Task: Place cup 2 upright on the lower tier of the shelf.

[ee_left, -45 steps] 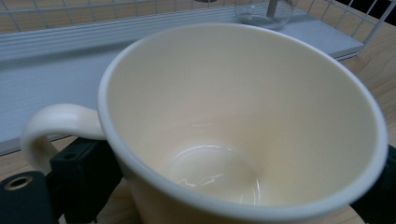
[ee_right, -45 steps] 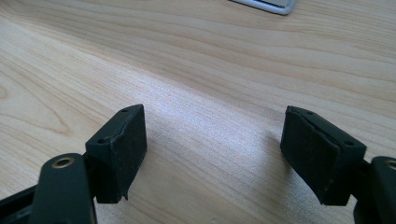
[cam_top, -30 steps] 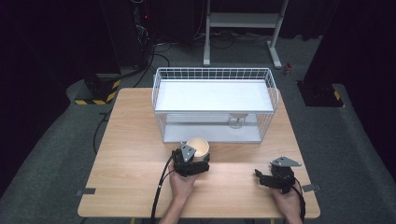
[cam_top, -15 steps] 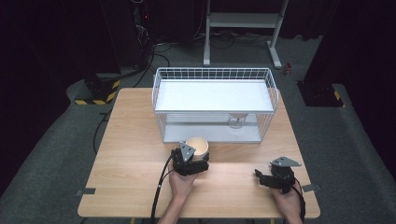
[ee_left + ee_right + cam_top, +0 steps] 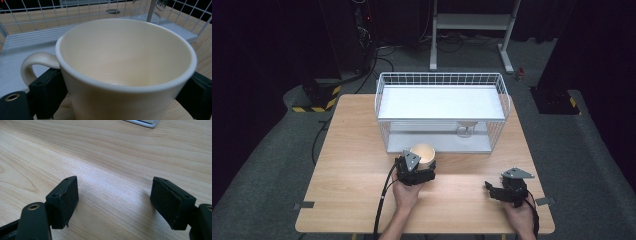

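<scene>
A cream mug [image 5: 423, 154] with a handle stands upright on the wooden table [image 5: 352, 150], just in front of the white wire rack [image 5: 439, 76]. My left gripper [image 5: 420, 162] is shut on it. In the left gripper view the black pads [image 5: 48, 93] press on both sides of the mug [image 5: 125, 60], its handle to the left, and it is empty inside. My right gripper [image 5: 492, 190] rests near the table's front right, open. In the right gripper view its jaws [image 5: 115, 205] stand wide apart over bare wood.
The wire rack has a white upper shelf [image 5: 442, 102] and a lower level where a clear glass [image 5: 465, 130] stands; that glass [image 5: 160, 7] also appears behind the mug. Cables trail from both grippers toward the front edge. Dark floor and equipment surround the table.
</scene>
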A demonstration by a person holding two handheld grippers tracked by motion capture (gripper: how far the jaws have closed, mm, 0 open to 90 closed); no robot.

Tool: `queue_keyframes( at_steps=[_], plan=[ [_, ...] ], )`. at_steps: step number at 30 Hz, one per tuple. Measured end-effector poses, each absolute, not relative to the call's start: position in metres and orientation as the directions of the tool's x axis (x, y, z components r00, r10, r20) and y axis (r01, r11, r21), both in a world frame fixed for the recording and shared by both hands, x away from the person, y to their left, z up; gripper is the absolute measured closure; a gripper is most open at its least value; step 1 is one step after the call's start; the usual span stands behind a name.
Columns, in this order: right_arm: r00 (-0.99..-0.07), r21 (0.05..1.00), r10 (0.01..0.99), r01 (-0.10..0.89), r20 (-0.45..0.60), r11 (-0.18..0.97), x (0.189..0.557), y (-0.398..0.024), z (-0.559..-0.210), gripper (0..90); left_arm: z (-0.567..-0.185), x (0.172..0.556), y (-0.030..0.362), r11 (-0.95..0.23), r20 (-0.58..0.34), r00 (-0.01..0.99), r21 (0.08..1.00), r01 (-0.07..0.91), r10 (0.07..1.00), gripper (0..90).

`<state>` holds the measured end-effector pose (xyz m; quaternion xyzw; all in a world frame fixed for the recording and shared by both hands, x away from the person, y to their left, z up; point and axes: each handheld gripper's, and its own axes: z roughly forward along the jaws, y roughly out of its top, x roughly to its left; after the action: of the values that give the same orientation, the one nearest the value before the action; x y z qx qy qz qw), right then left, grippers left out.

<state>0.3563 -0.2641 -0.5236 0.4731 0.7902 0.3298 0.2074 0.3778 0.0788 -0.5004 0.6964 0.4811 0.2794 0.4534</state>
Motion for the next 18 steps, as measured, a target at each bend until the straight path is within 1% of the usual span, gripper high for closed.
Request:
queue_keyframes(
  at_steps=[6,12,14,18],
  plan=[
    [-0.466,0.717,0.885,0.611,-0.016,0.335,0.356,-0.264,-0.524,22.7,-0.495,0.385,0.078,-0.150,-0.027,0.387,0.896,0.418,0.922,8.4],
    [-0.466,0.717,0.884,0.611,-0.016,0.335,0.356,-0.264,-0.524,22.7,-0.490,0.396,0.076,-0.159,-0.020,0.392,0.893,0.420,0.920,8.4],
    [-0.466,0.717,0.884,0.611,-0.016,0.335,0.356,-0.264,-0.524,22.7,-0.489,0.400,0.076,-0.150,-0.032,0.389,0.891,0.428,0.921,8.4],
    [-0.466,0.717,0.884,0.611,-0.016,0.335,0.356,-0.264,-0.524,22.7,-0.488,0.407,0.075,-0.165,-0.017,0.389,0.887,0.431,0.921,8.4]
  ],
)
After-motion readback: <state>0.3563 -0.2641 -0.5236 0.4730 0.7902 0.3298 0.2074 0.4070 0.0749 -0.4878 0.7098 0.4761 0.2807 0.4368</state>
